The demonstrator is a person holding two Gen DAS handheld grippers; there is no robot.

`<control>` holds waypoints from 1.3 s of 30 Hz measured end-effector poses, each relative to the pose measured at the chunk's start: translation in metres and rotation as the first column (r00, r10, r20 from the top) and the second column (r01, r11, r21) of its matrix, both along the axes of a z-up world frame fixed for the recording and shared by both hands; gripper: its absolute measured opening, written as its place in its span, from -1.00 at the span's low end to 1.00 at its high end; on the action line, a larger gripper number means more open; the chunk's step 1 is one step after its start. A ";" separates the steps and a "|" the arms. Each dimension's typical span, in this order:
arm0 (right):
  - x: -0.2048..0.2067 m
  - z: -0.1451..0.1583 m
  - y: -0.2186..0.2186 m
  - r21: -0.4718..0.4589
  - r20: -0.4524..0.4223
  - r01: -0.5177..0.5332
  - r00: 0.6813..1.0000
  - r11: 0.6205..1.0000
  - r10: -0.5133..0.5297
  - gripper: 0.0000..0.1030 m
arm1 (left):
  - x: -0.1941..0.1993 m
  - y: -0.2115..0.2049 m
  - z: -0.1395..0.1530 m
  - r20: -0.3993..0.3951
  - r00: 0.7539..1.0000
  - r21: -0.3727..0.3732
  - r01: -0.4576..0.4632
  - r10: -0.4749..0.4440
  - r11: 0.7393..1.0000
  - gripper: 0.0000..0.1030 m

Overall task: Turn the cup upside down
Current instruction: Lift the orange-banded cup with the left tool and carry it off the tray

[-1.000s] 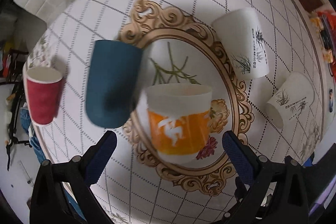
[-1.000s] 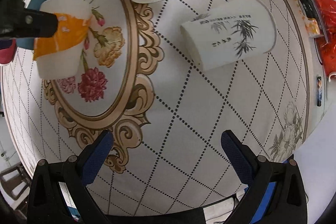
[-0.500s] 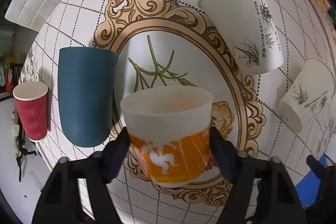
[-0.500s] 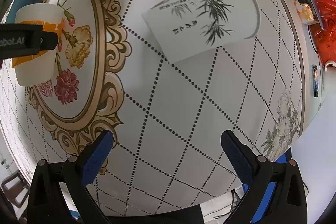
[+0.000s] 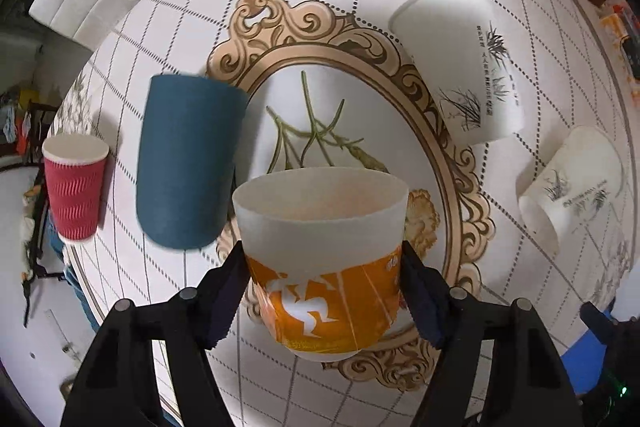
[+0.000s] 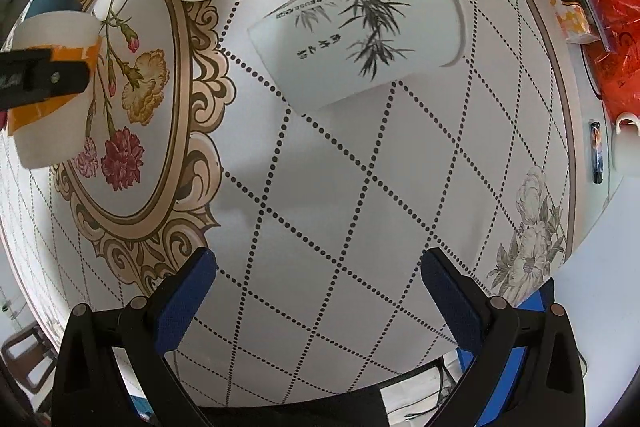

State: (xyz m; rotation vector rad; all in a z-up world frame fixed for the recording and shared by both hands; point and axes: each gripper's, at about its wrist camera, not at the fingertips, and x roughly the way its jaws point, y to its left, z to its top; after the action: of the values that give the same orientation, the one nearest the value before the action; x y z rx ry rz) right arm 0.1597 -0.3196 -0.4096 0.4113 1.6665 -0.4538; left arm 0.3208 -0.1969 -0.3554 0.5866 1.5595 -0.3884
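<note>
My left gripper is shut on a white cup with an orange band, upright with its mouth up, held over the flowered oval on the tablecloth. The same cup shows at the left of the right wrist view, with the left gripper's black finger across it. My right gripper is open and empty above the bare tablecloth. A white bamboo-print cup lies on its side ahead of the right gripper.
A blue cup and a red ribbed cup stand left of the held cup. Two white bamboo-print cups are to the right. Orange packets and a phone sit at the table's right edge.
My left gripper has closed on the orange-banded cup and raised it slightly. My right gripper has moved closer to the lying bamboo cup and stays open.
</note>
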 end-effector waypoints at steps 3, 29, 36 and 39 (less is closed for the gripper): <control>-0.007 0.007 0.000 0.001 0.008 -0.011 1.000 1.000 0.011 1.00 | -0.009 0.016 0.012 -0.015 0.998 -0.019 -0.054 0.054 0.998 0.35; -0.112 0.040 0.062 0.002 0.017 -0.176 0.984 0.984 0.176 1.00 | -0.144 0.177 -0.020 -0.303 0.786 -0.028 -0.572 0.538 0.820 0.35; -0.111 0.036 0.088 -0.009 0.006 -0.193 0.981 0.981 0.193 1.00 | -0.140 0.178 -0.050 -0.269 0.808 -0.020 -0.548 0.523 0.836 0.36; -0.116 0.037 0.092 -0.005 0.002 -0.199 0.980 0.980 0.199 1.00 | -0.136 0.180 -0.051 -0.258 0.827 -0.018 -0.521 0.499 0.854 0.37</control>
State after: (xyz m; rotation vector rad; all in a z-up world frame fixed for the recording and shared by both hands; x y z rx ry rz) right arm 0.0438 -0.2275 -0.3731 0.2383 1.6840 -0.3079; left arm 0.1847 -0.0170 -0.4064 0.0318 1.8538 -0.1165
